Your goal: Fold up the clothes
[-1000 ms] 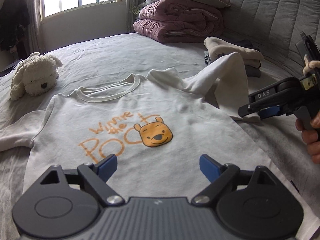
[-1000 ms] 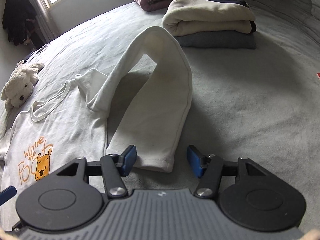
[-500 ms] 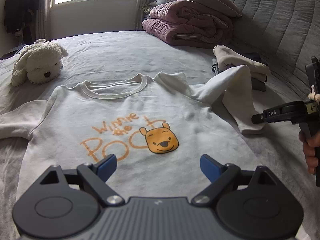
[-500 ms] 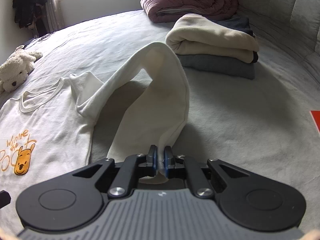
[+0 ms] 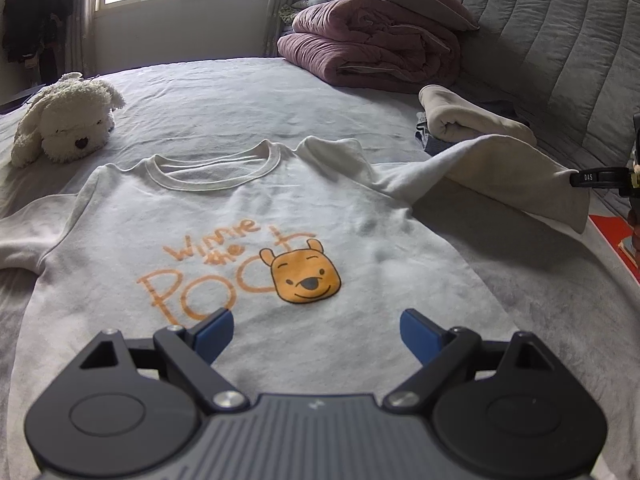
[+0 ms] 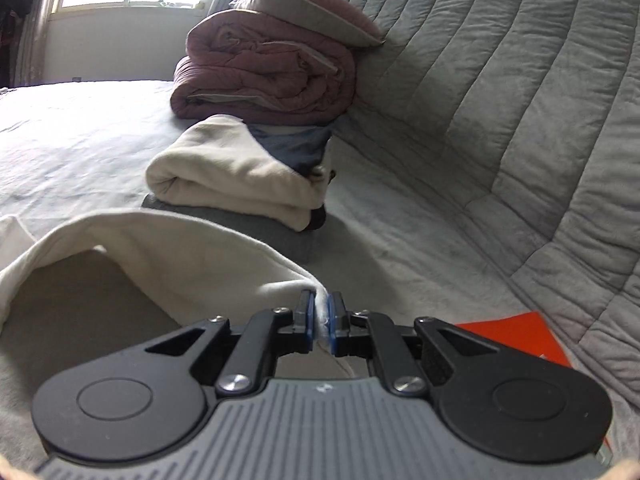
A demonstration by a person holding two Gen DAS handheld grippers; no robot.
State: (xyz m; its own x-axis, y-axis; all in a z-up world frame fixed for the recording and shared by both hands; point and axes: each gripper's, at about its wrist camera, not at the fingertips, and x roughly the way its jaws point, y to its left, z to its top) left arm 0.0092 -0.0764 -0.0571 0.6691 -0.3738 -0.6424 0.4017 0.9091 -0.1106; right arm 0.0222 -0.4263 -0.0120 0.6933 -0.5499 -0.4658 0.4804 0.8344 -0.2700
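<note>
A white sweatshirt (image 5: 256,216) with an orange bear print lies face up on the grey bed. My left gripper (image 5: 316,326) hovers open over its lower hem with nothing between its blue pads. The sweatshirt's right sleeve (image 5: 516,176) is lifted off the bed and stretched out to the right. My right gripper (image 6: 319,317) is shut on the cuff of that sleeve (image 6: 160,248), white cloth pinched between the pads. In the left wrist view the right gripper (image 5: 588,178) shows at the right edge, holding the cuff. The left sleeve (image 5: 24,236) lies flat at the left.
A stack of folded clothes (image 6: 236,176) sits beyond the sleeve, with a folded maroon quilt (image 6: 268,68) and pillow behind it. A padded grey headboard (image 6: 500,100) runs along the right. A white plush dog (image 5: 68,120) lies far left. An orange item (image 6: 516,336) lies right.
My right gripper closed on the sleeve cuff, then lifted it and pulled it out to the right, so the sleeve's loop has flattened and stretched. My left gripper stayed open and nearly still.
</note>
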